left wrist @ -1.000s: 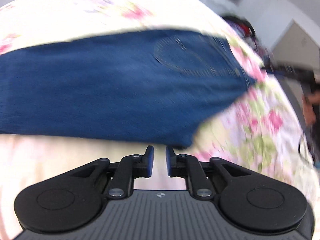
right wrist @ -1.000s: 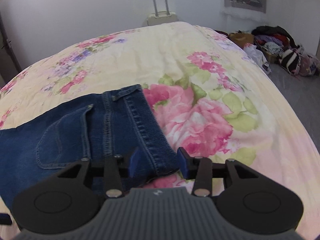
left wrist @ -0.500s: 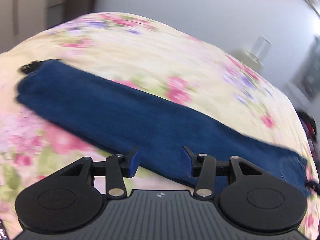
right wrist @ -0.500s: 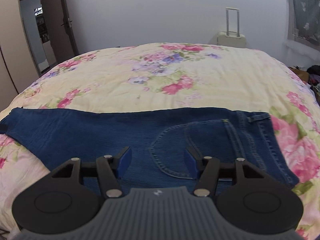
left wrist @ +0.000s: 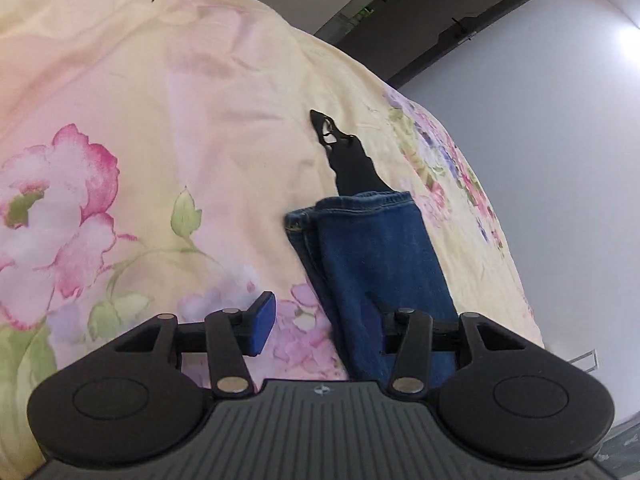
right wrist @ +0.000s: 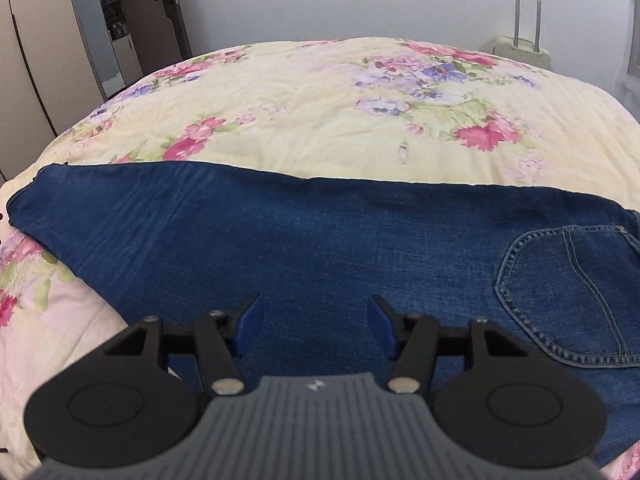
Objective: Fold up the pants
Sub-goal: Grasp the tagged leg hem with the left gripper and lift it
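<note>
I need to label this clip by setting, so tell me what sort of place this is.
Most likely a home bedroom. The jeans lie on a wide bed under a floral bedspread, a suitcase stands by the far wall, and a door with tall wardrobe-like panels beside it.

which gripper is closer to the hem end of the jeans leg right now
Left. The left gripper is open right at the hem end of the jeans; the right gripper, also open, hovers mid-leg near the back pocket.
</note>
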